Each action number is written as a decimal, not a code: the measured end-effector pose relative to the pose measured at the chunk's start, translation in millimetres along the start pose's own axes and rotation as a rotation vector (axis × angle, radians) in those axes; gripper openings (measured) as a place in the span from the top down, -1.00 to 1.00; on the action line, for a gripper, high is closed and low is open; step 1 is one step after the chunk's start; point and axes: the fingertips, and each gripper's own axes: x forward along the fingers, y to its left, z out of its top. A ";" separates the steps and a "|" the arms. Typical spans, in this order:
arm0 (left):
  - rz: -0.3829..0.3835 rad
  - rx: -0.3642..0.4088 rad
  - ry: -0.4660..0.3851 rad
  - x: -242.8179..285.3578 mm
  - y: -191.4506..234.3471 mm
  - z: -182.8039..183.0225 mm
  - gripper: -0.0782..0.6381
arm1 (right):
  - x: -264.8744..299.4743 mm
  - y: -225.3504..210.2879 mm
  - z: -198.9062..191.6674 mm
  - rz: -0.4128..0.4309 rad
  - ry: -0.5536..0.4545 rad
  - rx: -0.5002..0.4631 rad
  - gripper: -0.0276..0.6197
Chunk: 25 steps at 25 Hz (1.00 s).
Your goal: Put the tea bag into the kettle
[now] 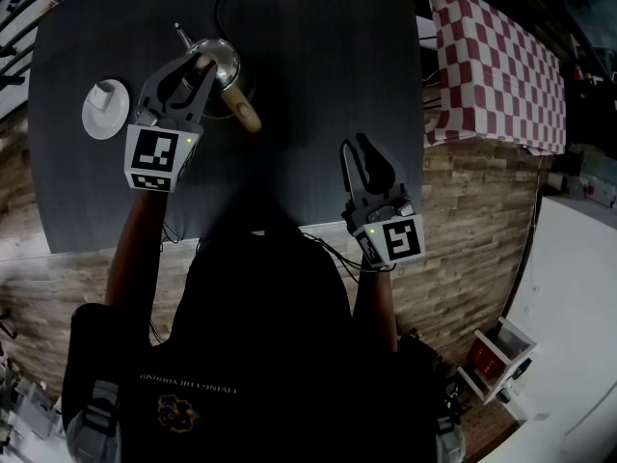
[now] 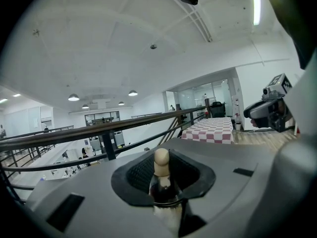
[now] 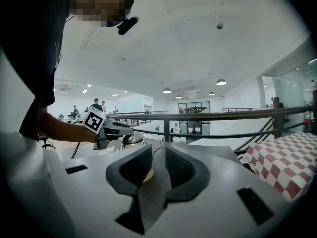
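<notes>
Black-shirted person (image 1: pixel 260 336) nearest, right gripper (image 1: pixel 355 146) empty, jaws slightly parted over matte dark table (image 1: pixel 318 66), left gripper (image 1: pixel 197 65) spread loosely around wooden-tipped top of shiny steel kettle (image 1: pixel 228 56), tea bag (image 1: pixel 103 91) on round white saucer (image 1: pixel 93 123), checked cloth (image 1: pixel 496 66) beside.

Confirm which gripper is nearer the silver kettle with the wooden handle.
Left. Left gripper straddles the wooden handle of the silver kettle; right gripper hangs apart, rightward and nearer the person.
</notes>
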 end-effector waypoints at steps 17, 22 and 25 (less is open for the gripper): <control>0.036 0.012 -0.007 -19.8 8.2 9.0 0.51 | 8.0 14.3 7.4 0.048 0.012 -0.001 0.66; 0.058 0.015 -0.002 -32.3 12.4 7.5 0.51 | 10.9 18.3 8.6 0.068 -0.010 -0.023 0.66; 0.075 0.011 0.001 -40.9 16.8 5.9 0.51 | 14.9 23.3 11.2 0.087 -0.018 -0.033 0.66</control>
